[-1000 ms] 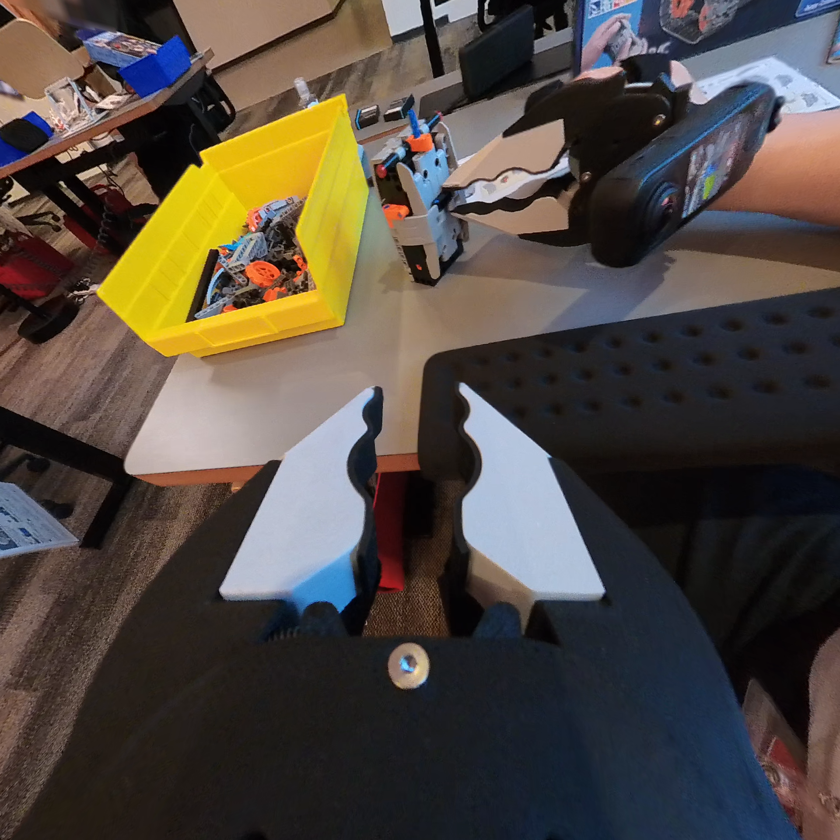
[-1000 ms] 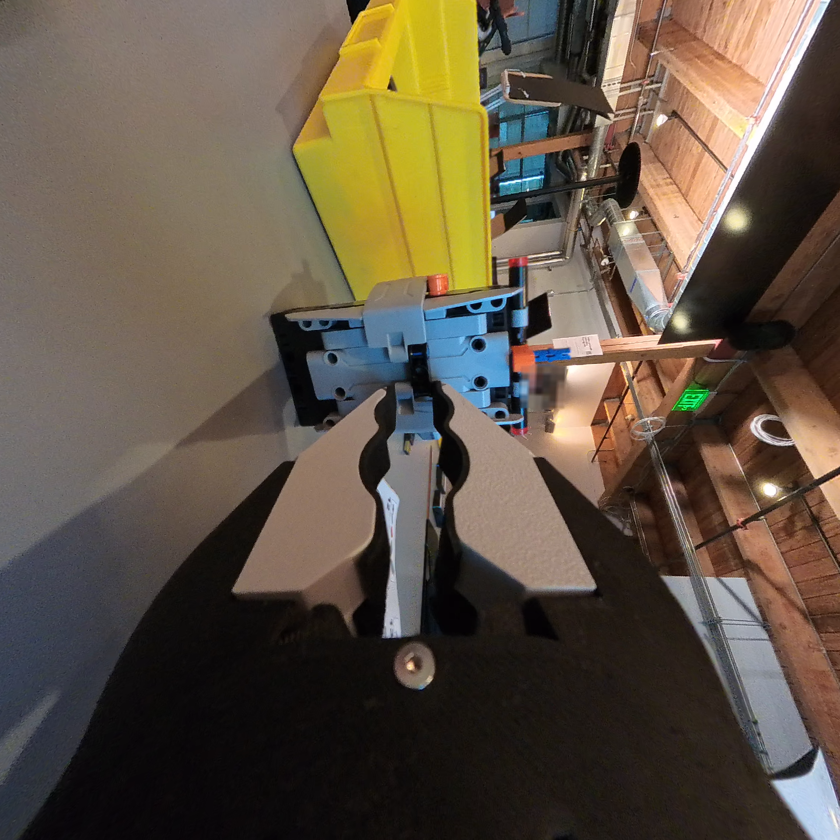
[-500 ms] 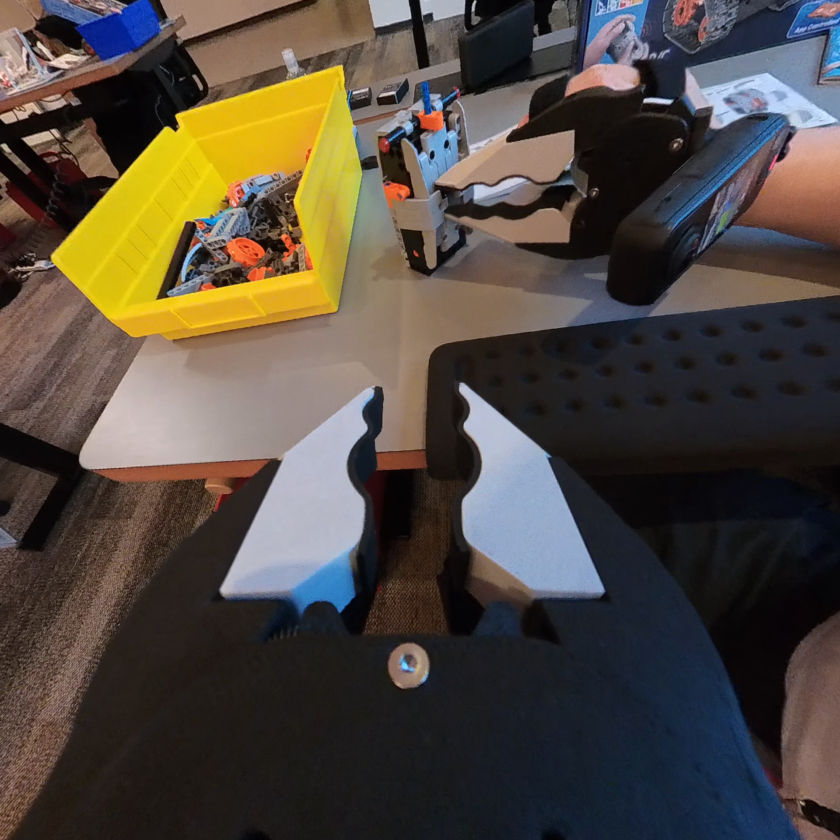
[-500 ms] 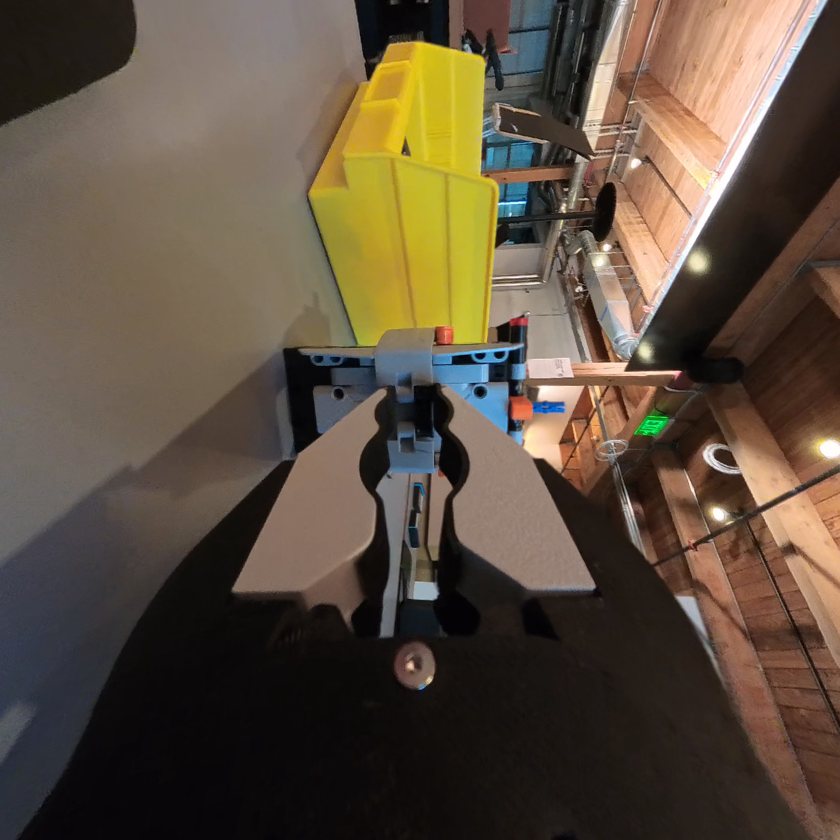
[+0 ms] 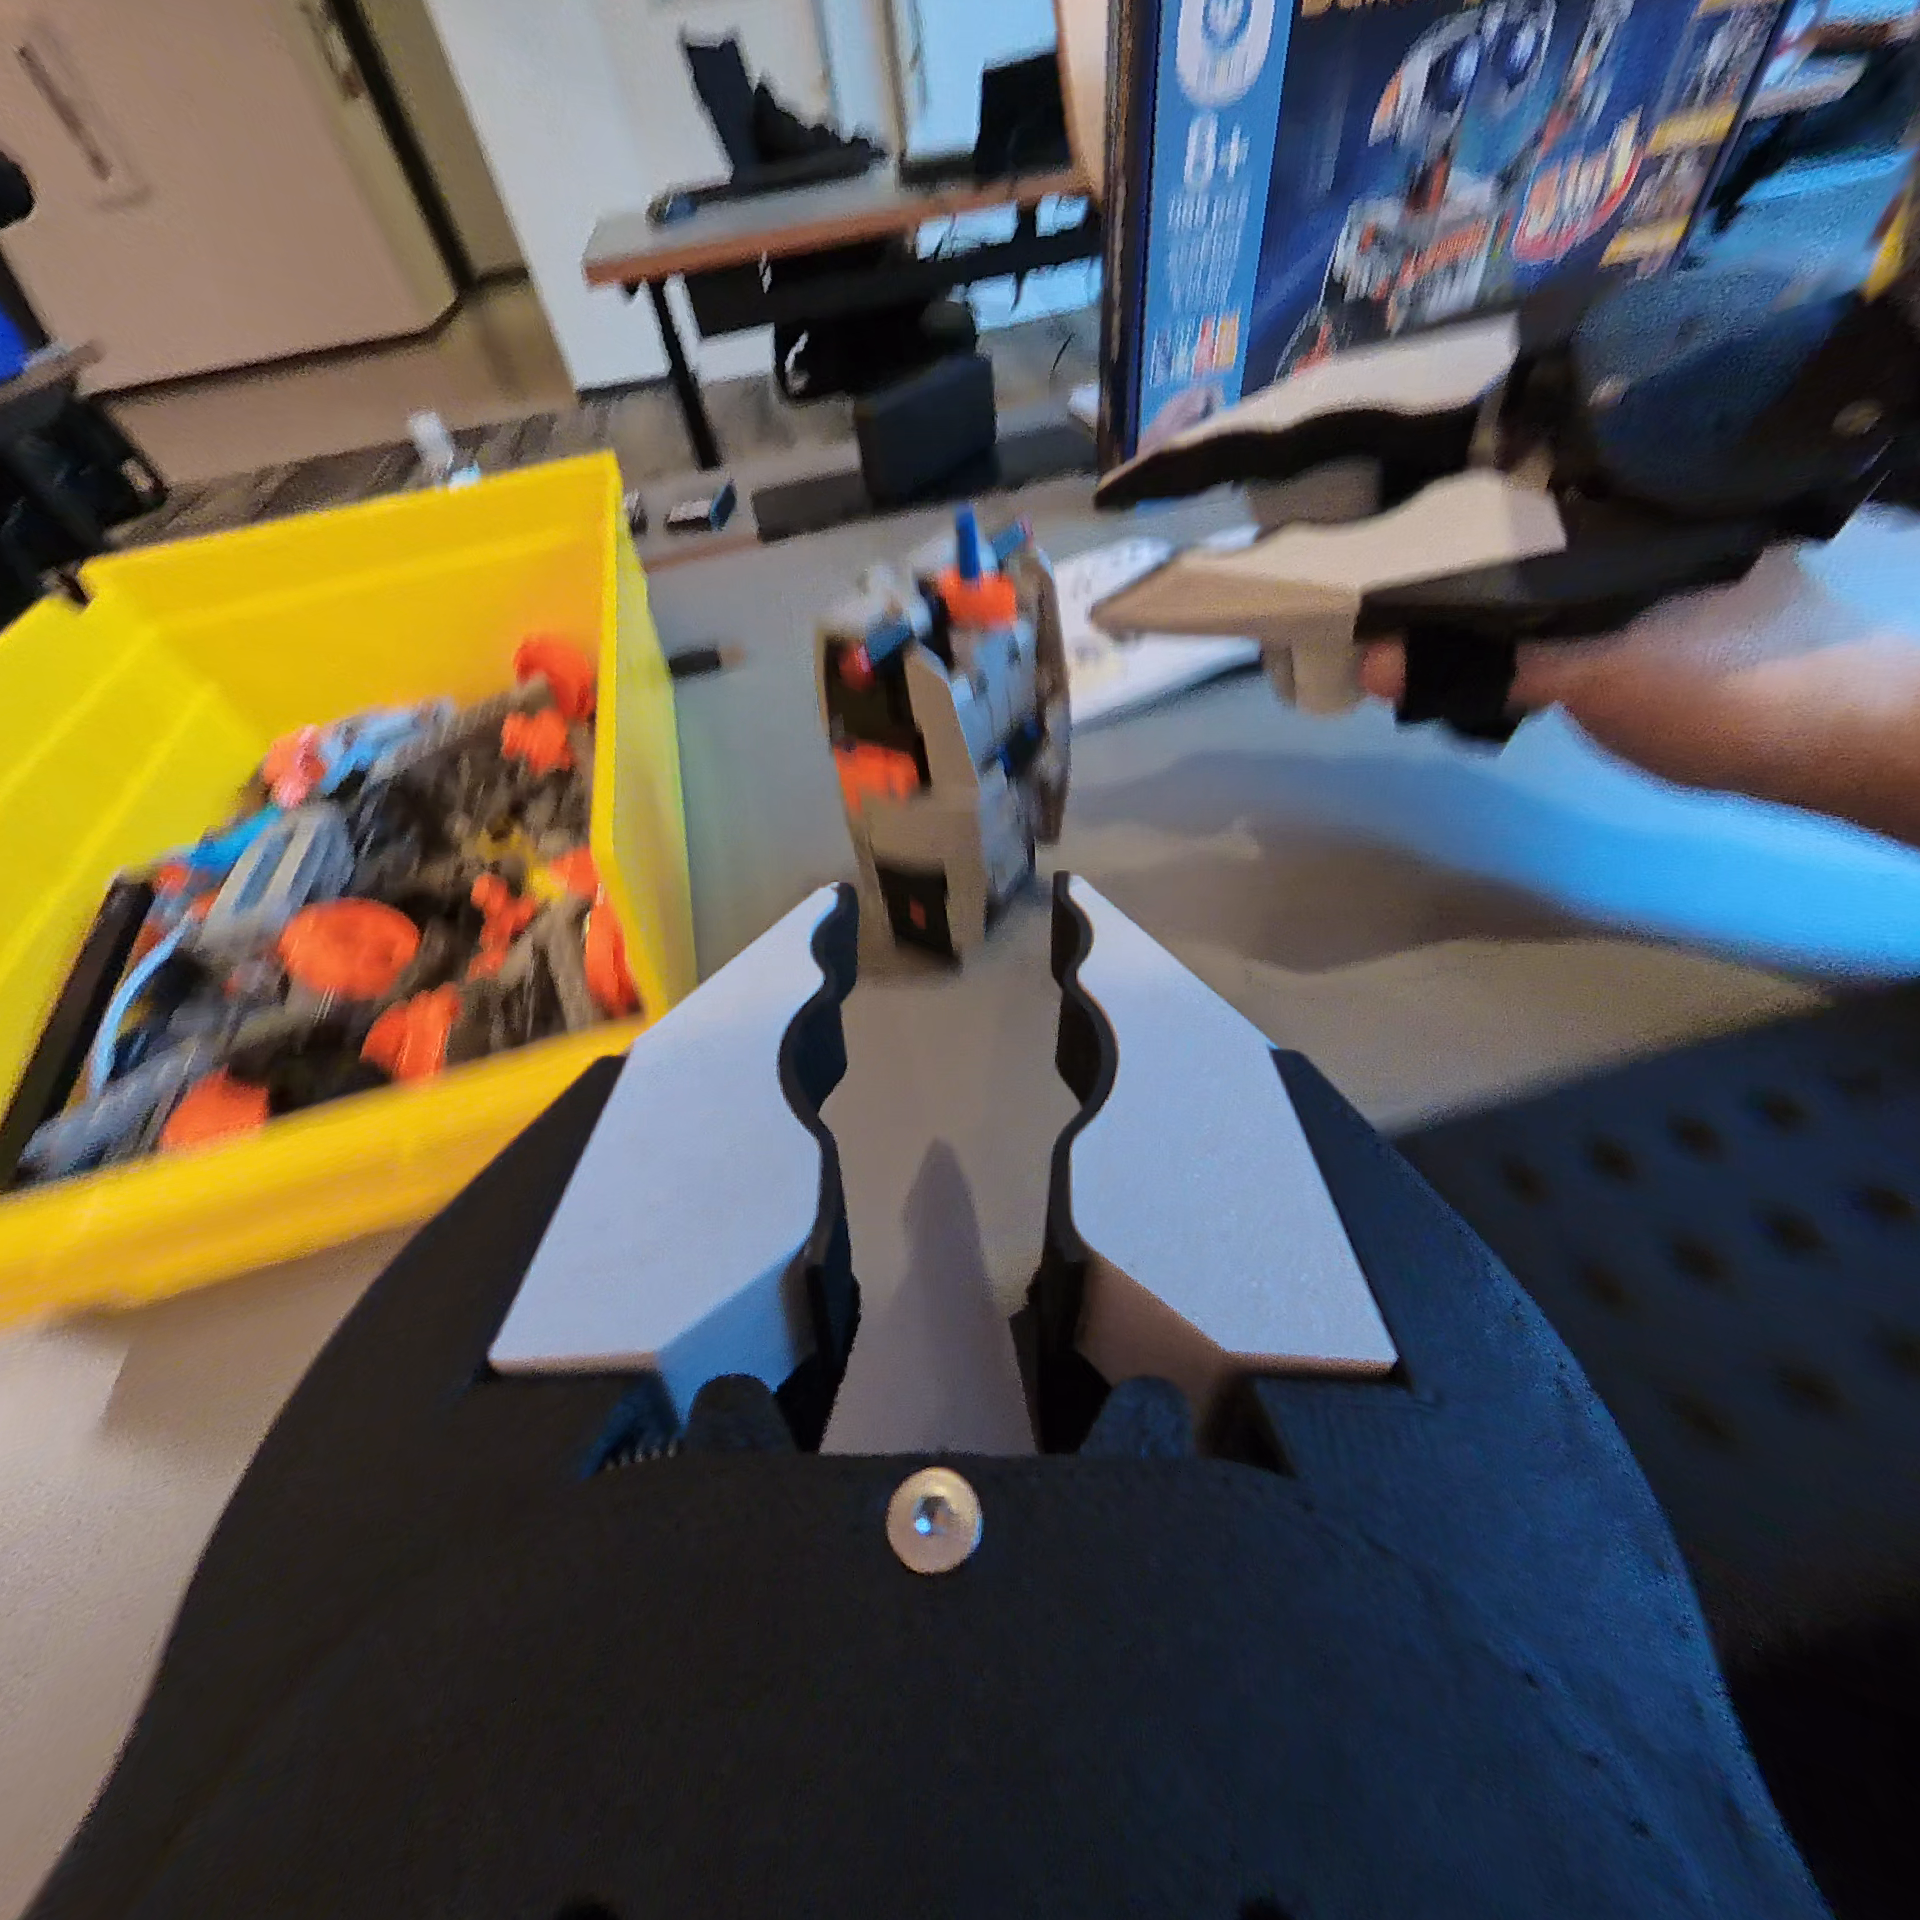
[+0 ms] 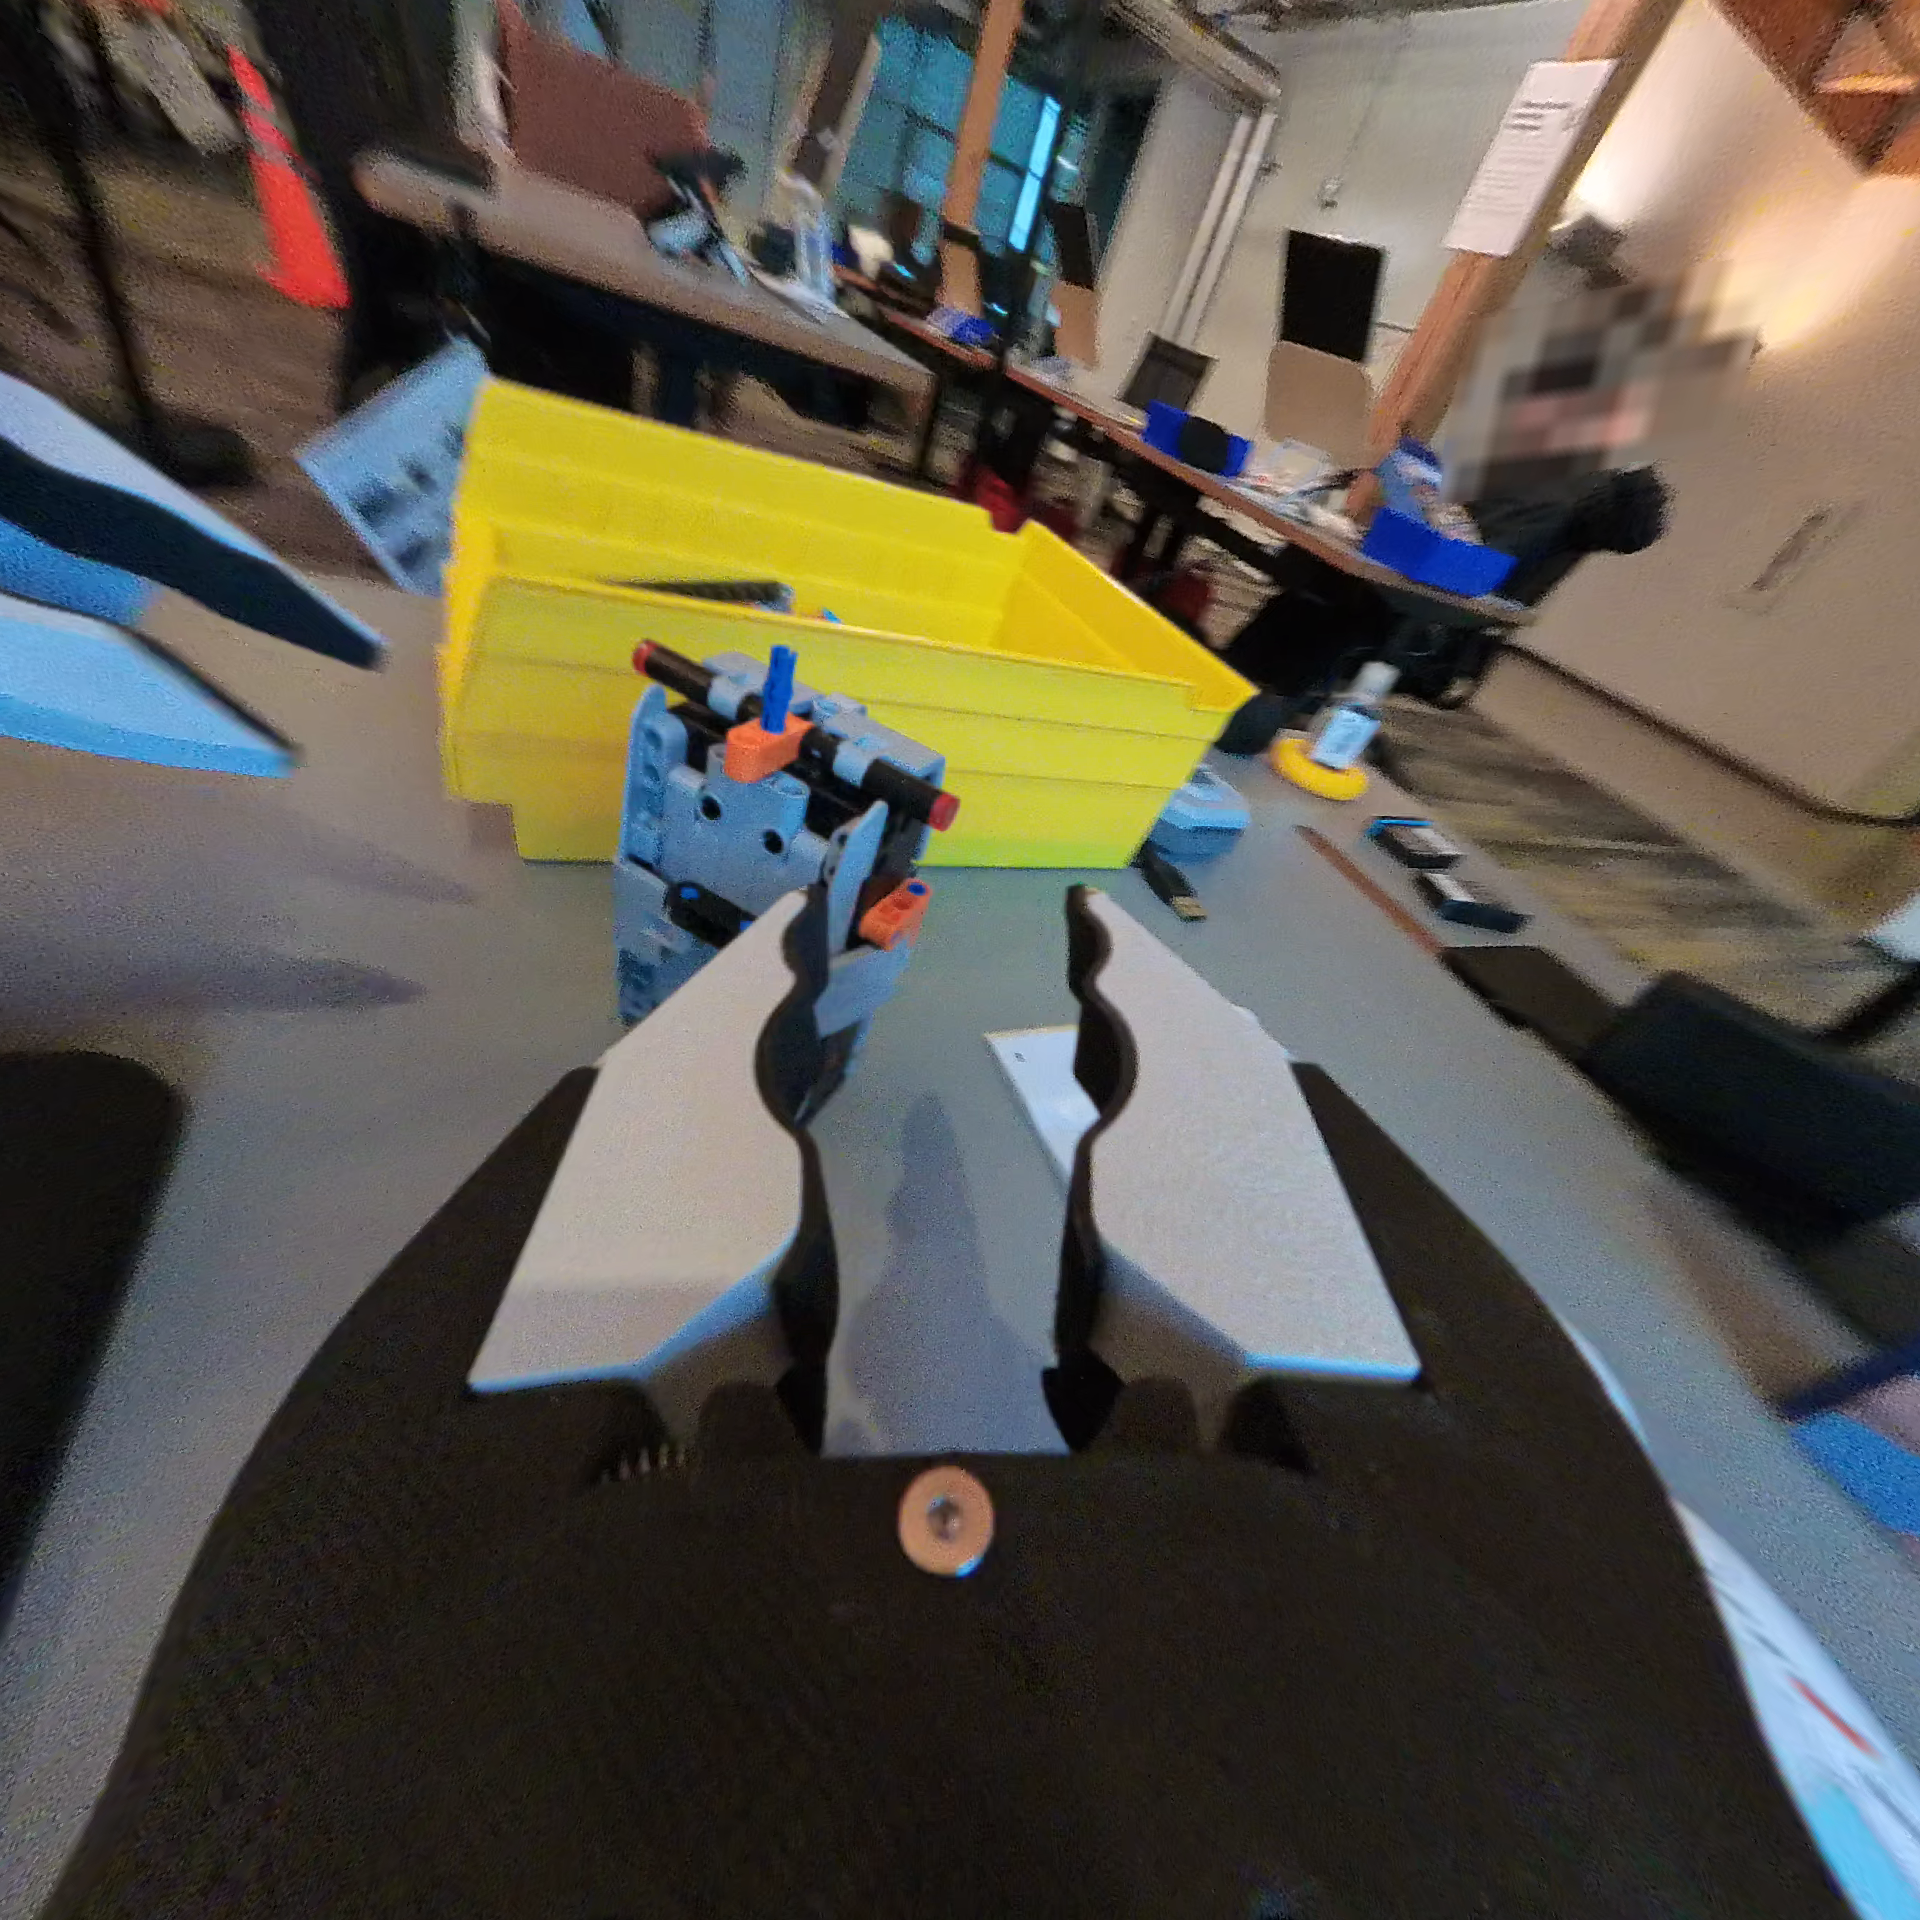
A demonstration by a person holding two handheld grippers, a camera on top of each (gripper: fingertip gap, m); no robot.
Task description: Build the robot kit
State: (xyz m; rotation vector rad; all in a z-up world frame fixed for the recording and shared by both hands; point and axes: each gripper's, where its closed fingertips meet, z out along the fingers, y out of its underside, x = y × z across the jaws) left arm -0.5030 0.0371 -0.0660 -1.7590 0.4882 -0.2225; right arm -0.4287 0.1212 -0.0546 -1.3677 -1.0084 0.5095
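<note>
With both the left gripper (image 5: 951,920) and the right gripper (image 6: 940,914) spread apart and empty, the upright brick assembly (image 6: 764,831) on the grey table (image 5: 1195,935) beside the yellow bin (image 6: 831,582) could be tipped if clipped by a fingertip.

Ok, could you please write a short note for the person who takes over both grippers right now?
Left gripper: open, empty, aimed at the brick model, which stands upright on the table just beyond its fingertips.
Right gripper: open, empty, with the model just ahead, towards its left finger.
Yellow bin of loose parts: beside the model.
Nothing is gripped.
</note>
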